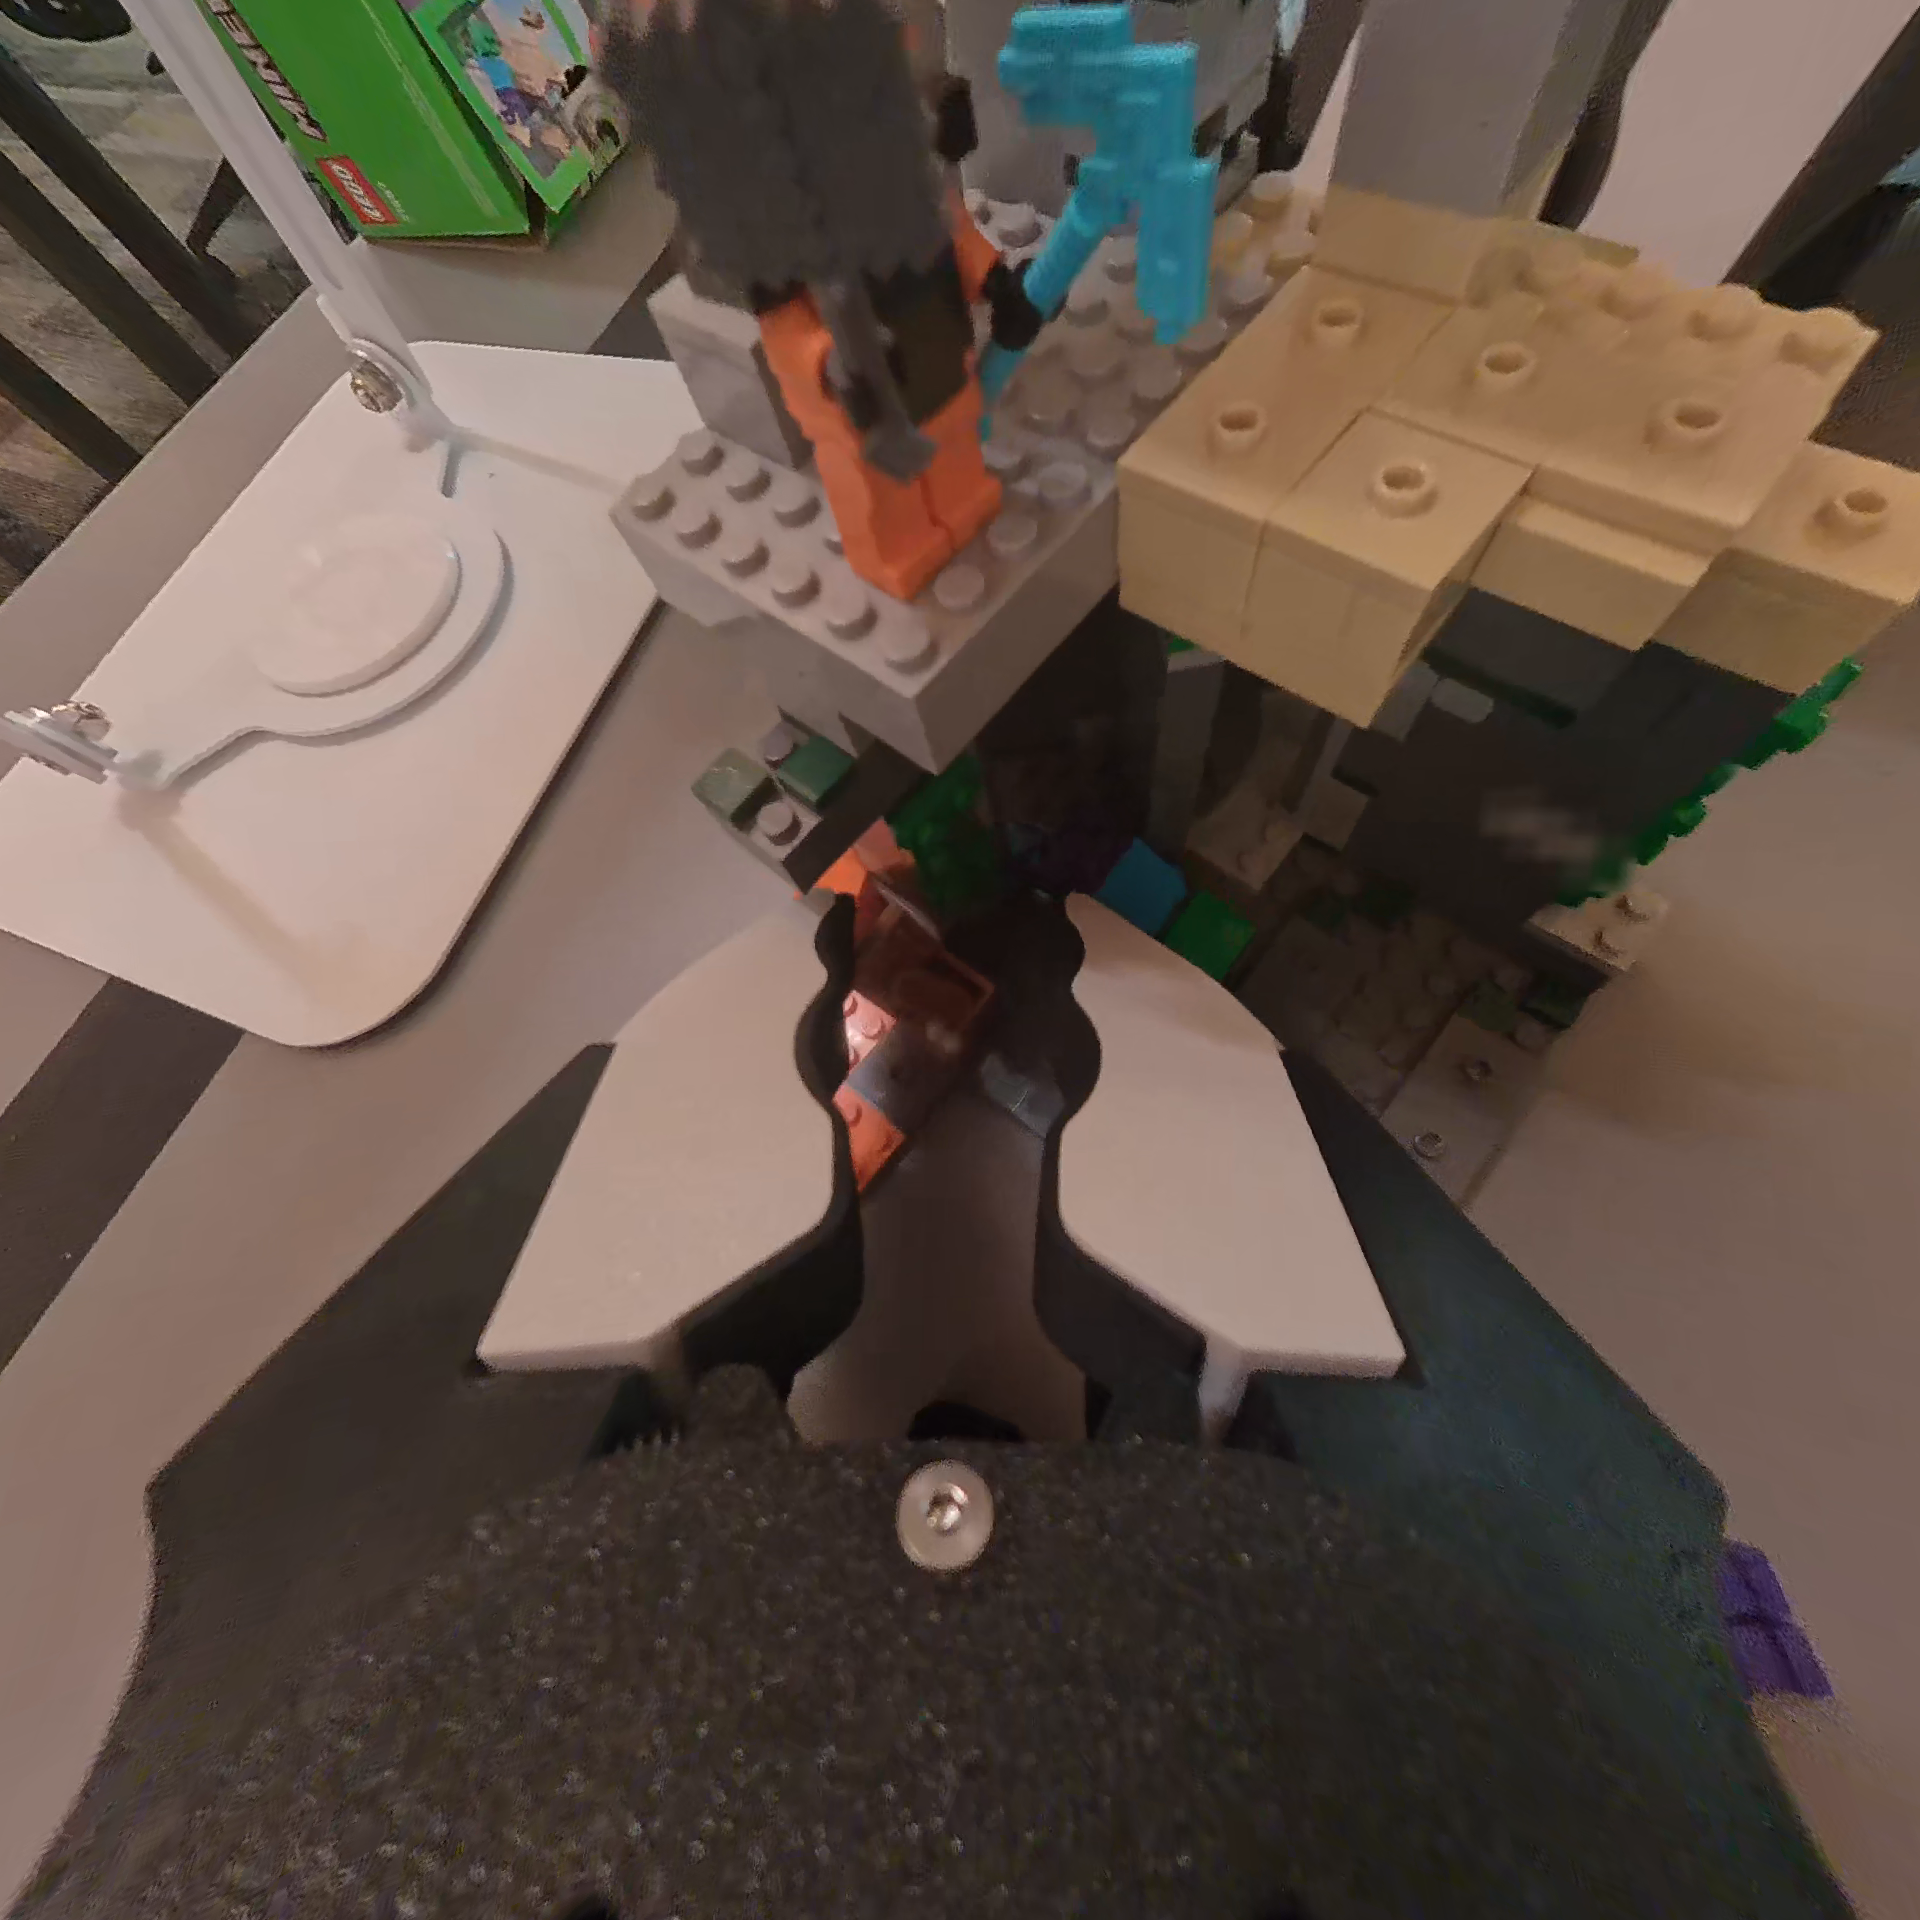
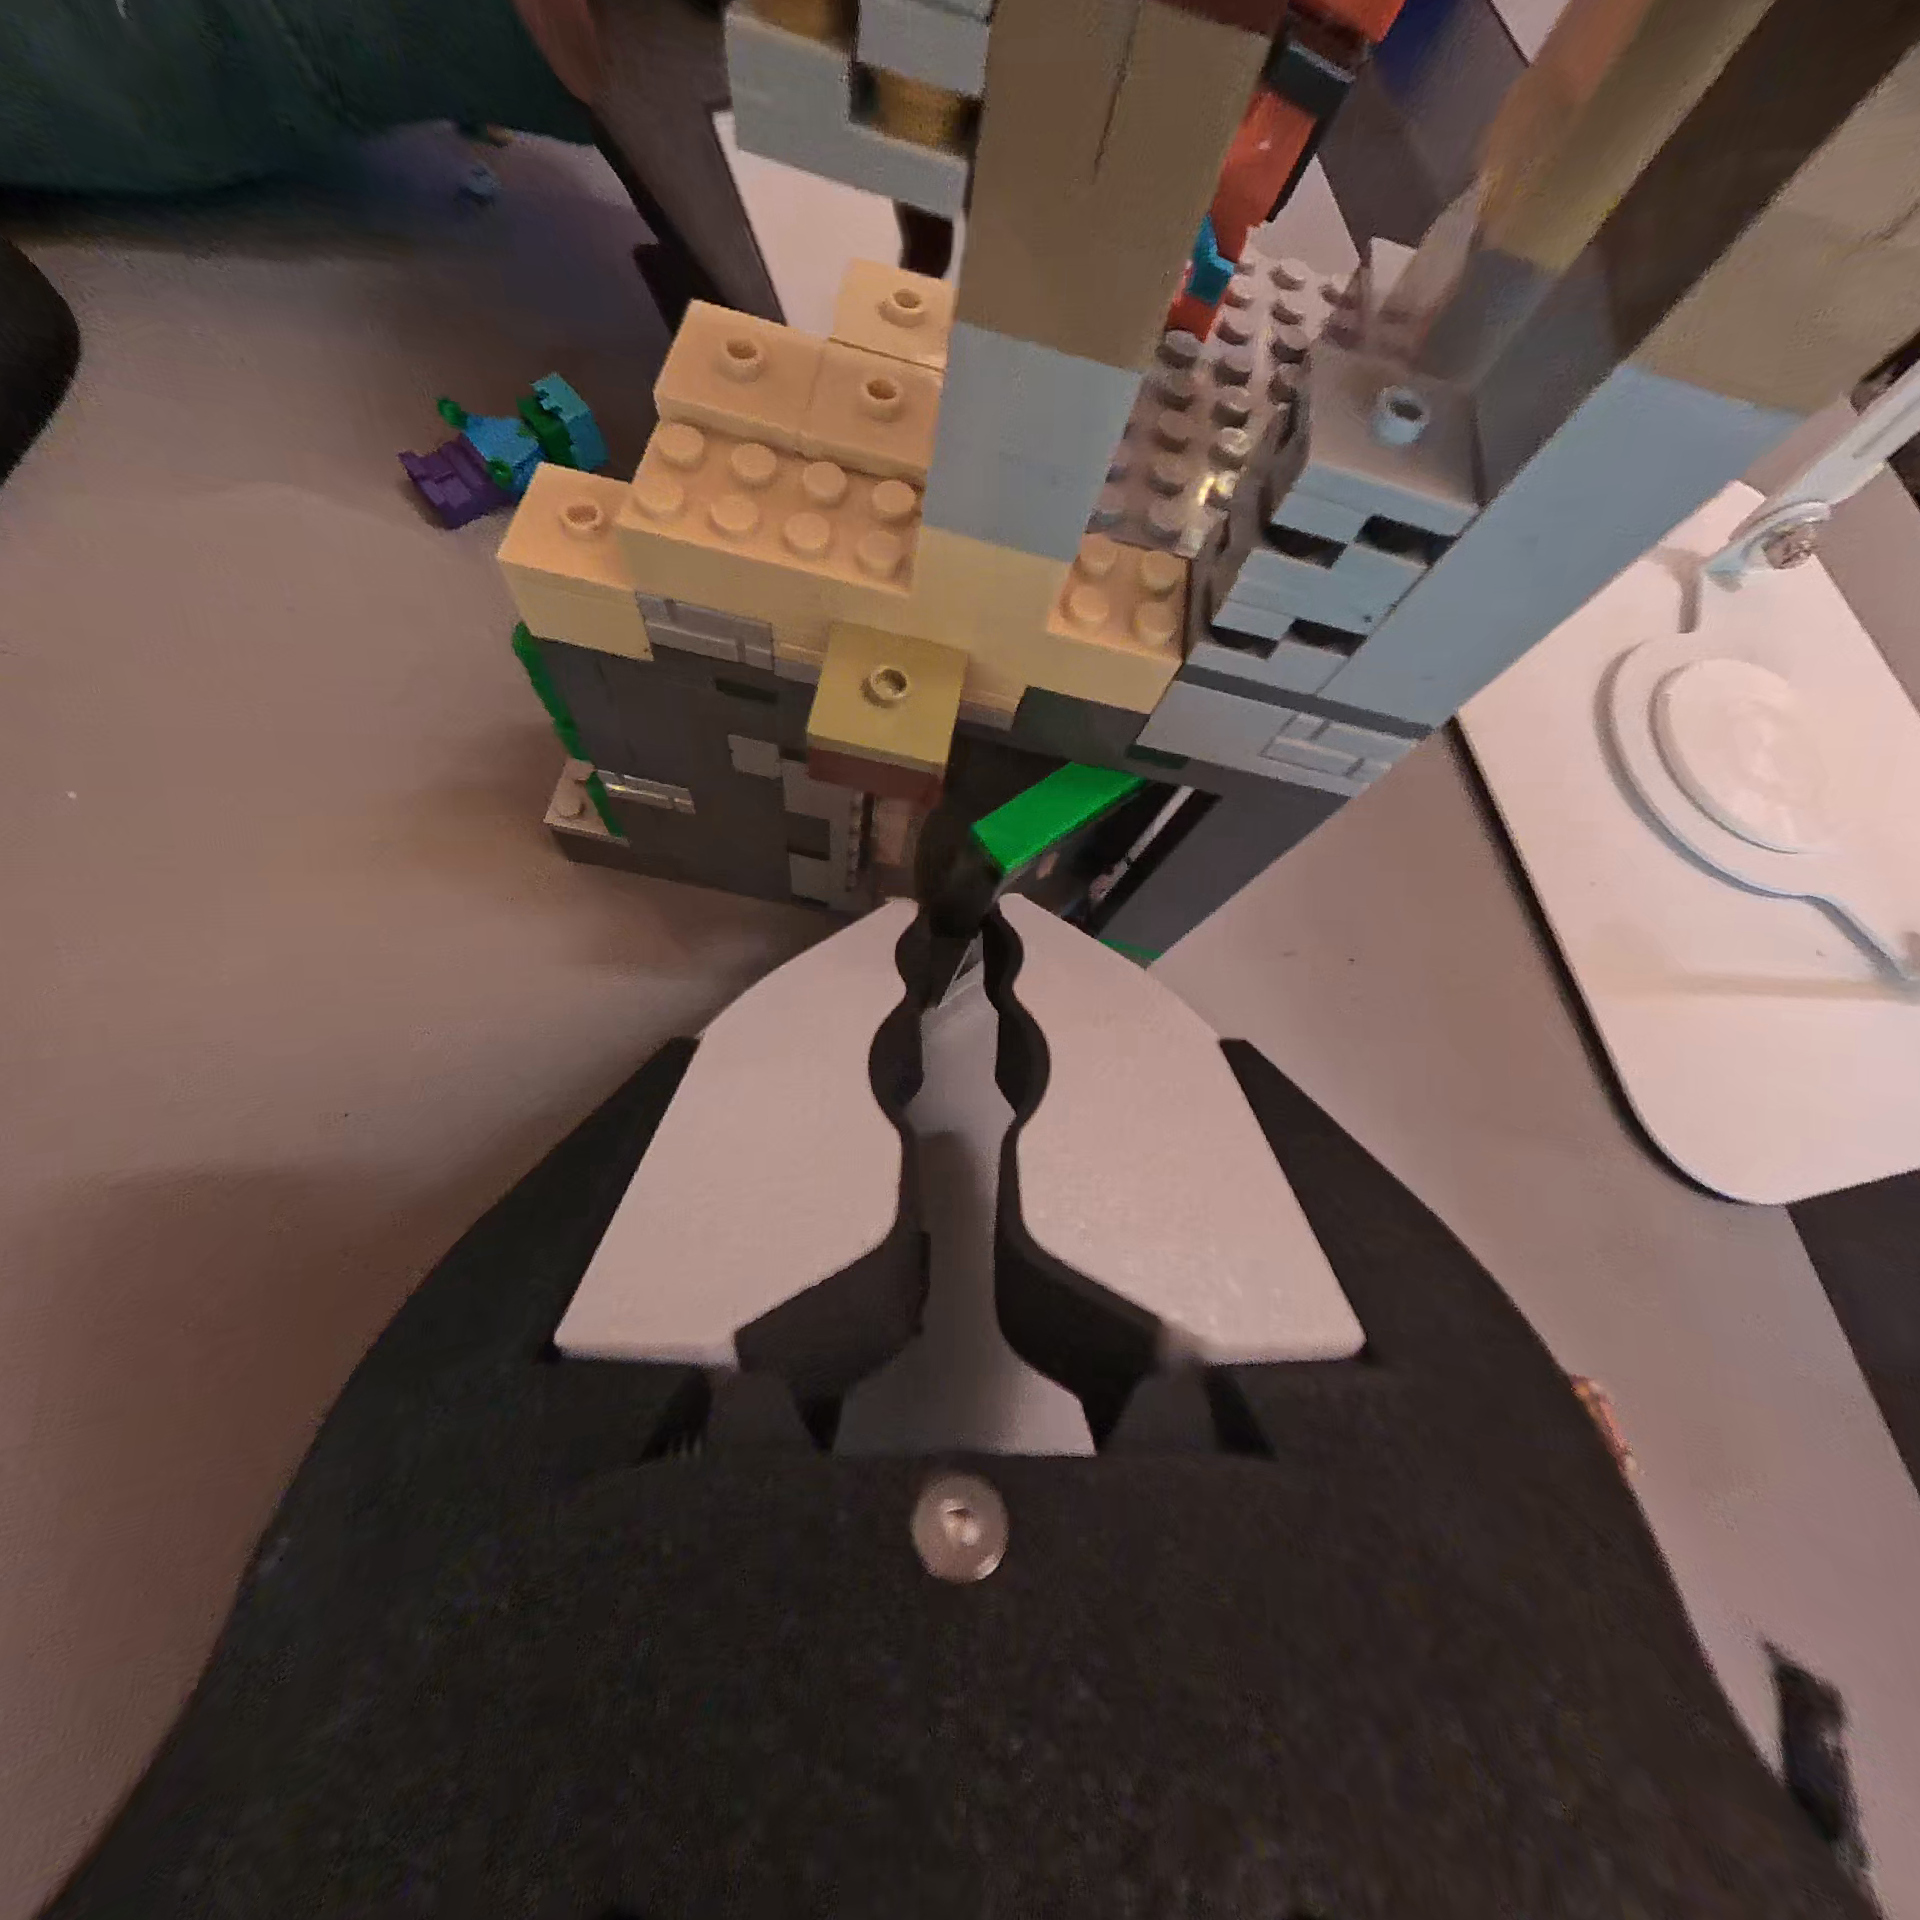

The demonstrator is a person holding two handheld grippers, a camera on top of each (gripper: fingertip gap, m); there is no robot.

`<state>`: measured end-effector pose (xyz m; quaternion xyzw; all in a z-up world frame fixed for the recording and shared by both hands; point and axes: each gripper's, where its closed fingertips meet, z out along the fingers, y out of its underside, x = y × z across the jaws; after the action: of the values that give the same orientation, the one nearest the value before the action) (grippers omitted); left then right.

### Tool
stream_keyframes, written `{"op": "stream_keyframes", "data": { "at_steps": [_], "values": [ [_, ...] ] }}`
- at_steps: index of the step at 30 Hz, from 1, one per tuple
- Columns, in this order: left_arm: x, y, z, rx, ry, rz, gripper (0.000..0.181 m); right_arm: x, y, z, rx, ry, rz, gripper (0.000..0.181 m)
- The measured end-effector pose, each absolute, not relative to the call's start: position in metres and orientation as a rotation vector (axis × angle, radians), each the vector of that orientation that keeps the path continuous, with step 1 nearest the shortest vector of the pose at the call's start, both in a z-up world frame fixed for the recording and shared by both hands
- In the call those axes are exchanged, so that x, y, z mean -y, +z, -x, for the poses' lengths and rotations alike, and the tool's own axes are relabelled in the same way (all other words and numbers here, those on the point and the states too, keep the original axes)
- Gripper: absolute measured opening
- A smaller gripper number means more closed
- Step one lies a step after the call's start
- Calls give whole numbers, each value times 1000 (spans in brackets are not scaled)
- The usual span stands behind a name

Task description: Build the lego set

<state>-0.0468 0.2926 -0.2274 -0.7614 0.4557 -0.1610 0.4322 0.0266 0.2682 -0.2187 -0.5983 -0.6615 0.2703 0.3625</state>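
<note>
Lego build (image 1: pixel 1195 582) is standing on the matte grey tabletop (image 1: pixel 1662 1195): studded tan roof, grey studded platform carrying an orange blocky figure (image 1: pixel 894 436) with a cyan pixelated tool. Left gripper (image 1: pixel 951 925) is sitting at its base, jaws parted around orange bricks. Right gripper (image 2: pixel 956 914) jaws are nearly closed, pinching a thin dark piece (image 2: pixel 951 883). Glossy green box (image 1: pixel 416 114) is lying behind; white plate (image 1: pixel 260 779) beside.

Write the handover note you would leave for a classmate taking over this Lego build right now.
Left gripper: open, fingertips at the model's lower front, holding nothing.
Right gripper: nearly shut at a green piece; grip unclear.
Lego model: standing on the table, tan roof on, orange minifigure with blue pickaxe on the grey platform.
Left: zombie figure lies loose beside the model.
</note>
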Motion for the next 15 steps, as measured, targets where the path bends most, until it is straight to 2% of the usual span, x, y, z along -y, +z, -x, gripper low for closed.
{"op": "stream_keyframes", "data": {
  "at_steps": [6,15],
  "values": [
    [-287,-220,52,-1145,-400,1894,36,-291,-219,-40,1625,641,1607,10],
    [-304,-221,47,-1189,-423,1861,47,-313,-219,-39,1533,550,1640,10]
  ]
}}
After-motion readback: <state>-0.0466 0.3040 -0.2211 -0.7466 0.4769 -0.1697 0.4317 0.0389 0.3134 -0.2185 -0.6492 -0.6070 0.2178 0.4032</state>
